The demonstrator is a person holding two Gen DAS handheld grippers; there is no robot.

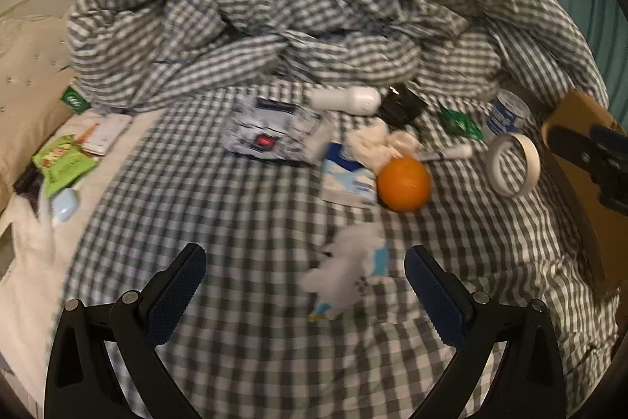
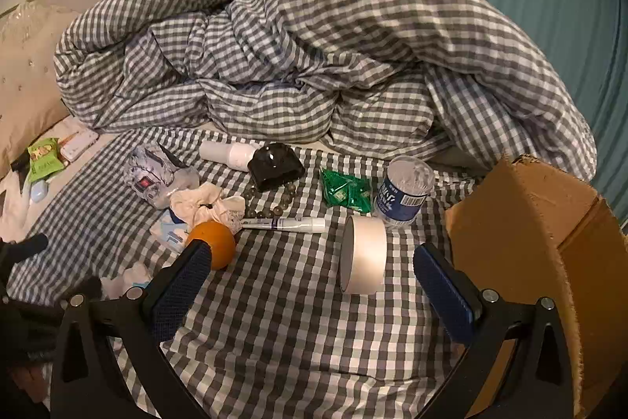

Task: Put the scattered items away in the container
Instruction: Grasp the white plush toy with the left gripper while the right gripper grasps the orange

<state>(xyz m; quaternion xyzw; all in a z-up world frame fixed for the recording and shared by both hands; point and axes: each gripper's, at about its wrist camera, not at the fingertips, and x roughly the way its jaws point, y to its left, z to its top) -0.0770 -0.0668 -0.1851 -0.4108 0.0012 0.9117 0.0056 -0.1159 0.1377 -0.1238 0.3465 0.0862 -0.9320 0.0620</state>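
Note:
Scattered items lie on a checked bedsheet. An orange (image 1: 404,184) (image 2: 215,244) sits mid-bed beside a crumpled white cloth (image 2: 204,204). A tape roll (image 2: 364,254) (image 1: 513,164) stands on edge near the cardboard box (image 2: 549,262) (image 1: 585,152) at the right. A white pen (image 2: 290,223), green packet (image 2: 345,191), water bottle (image 2: 404,193), black object (image 2: 276,165) and white bottle (image 2: 229,152) lie behind. A blurred white wrapper (image 1: 349,269) lies between my left gripper's (image 1: 304,285) open fingers. My right gripper (image 2: 310,281) is open and empty, just short of the tape roll.
A bunched checked duvet (image 2: 294,57) fills the back of the bed. A cream pillow (image 2: 23,97), green snack packets (image 1: 62,163) and small items lie at the left. A teal curtain (image 2: 549,6) hangs at the right. My right gripper shows in the left wrist view (image 1: 600,160) by the box.

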